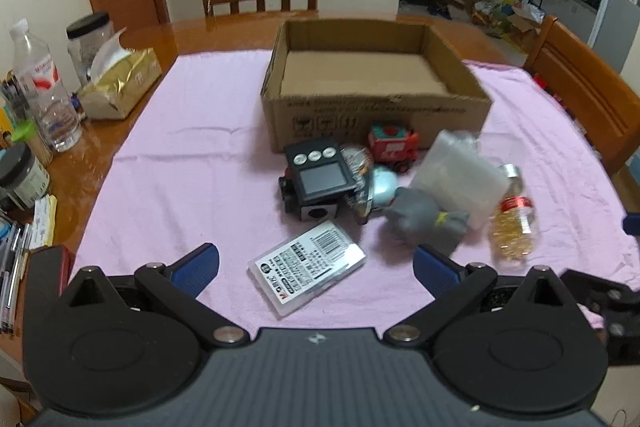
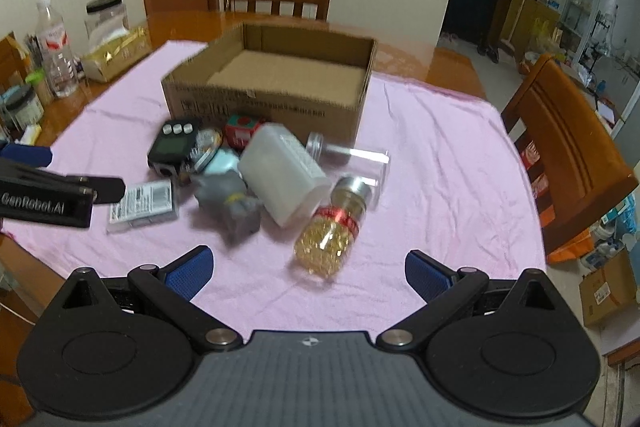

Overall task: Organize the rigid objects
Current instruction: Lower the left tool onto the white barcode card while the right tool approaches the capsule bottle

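Two ribbed blue-padded tools (image 1: 316, 267) (image 2: 308, 269) agape; smooth, perhaps plastic, bottle (image 2: 330, 227).

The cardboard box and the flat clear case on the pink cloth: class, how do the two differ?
The cardboard box is brown, opaque and open-topped, with nothing visible inside; the flat clear case is see-through, closed and carries a printed label. The box stands far larger and deeper, while the case lies thin and flat, nearer the grippers. Both rest on the pink cloth.
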The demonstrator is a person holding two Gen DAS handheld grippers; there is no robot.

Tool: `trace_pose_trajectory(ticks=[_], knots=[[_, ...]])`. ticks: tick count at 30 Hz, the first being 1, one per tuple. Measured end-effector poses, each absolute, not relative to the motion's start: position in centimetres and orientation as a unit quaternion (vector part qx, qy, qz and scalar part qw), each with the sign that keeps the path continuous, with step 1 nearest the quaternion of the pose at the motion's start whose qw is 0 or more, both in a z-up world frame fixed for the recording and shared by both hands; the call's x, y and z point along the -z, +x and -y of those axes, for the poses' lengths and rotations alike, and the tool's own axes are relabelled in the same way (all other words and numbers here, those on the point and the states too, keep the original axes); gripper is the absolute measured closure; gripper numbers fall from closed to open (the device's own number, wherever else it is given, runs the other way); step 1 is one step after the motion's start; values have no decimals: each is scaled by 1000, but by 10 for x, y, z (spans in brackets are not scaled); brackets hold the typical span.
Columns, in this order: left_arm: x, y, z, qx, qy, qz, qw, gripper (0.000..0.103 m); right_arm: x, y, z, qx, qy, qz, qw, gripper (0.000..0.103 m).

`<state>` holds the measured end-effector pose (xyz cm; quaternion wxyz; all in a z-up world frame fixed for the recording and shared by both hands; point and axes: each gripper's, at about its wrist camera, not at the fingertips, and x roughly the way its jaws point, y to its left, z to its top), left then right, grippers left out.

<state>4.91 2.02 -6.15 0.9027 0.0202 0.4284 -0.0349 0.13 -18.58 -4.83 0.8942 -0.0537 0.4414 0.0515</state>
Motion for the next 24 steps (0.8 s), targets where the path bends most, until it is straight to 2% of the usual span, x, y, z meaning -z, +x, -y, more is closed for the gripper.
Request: trace_pose_trajectory(ticks=[16,24], knots=[[135,111,-12,22,33,-466,884,1,84,32,187,-70,-43,-499,863,0],[142,102,-24,16,34,-484,874,1,89,46,190,-89,-48,-502,859,0]])
